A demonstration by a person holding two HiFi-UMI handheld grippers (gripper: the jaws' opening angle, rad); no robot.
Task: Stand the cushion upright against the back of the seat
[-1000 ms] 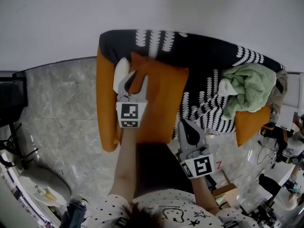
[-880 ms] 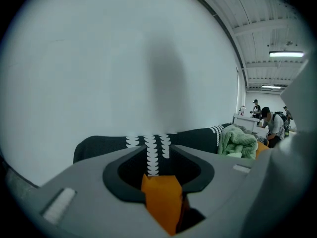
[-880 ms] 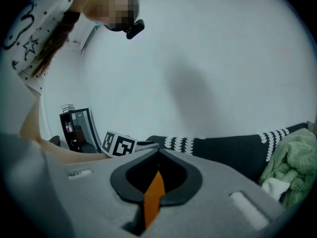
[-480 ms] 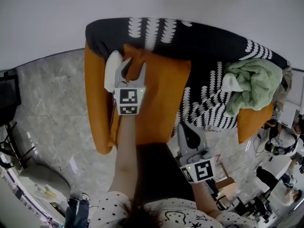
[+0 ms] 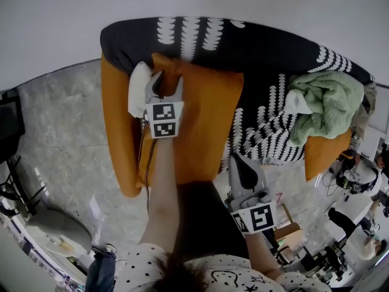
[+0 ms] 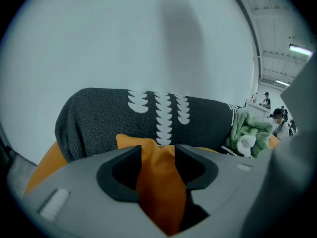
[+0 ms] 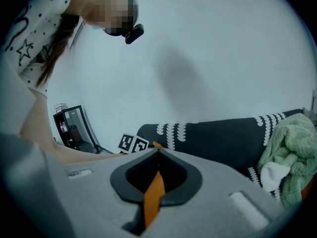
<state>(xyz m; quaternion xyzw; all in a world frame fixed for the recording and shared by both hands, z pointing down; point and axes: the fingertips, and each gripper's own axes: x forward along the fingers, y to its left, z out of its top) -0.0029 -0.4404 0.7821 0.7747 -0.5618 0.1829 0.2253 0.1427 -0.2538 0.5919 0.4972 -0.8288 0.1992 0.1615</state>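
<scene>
The left gripper (image 5: 165, 85) sat at the top left corner of the orange cushion (image 5: 203, 123); its jaws had just been opening and stood spread, the corner loose between them, not pinched; the cushion leaned against the patterned sofa back (image 5: 261, 47), its long axis running from seat front up to that back; the right gripper (image 5: 237, 158), jaws together, hung just off the cushion's lower right edge; the left hand was nearer, and probably needed only to draw back clear.
</scene>
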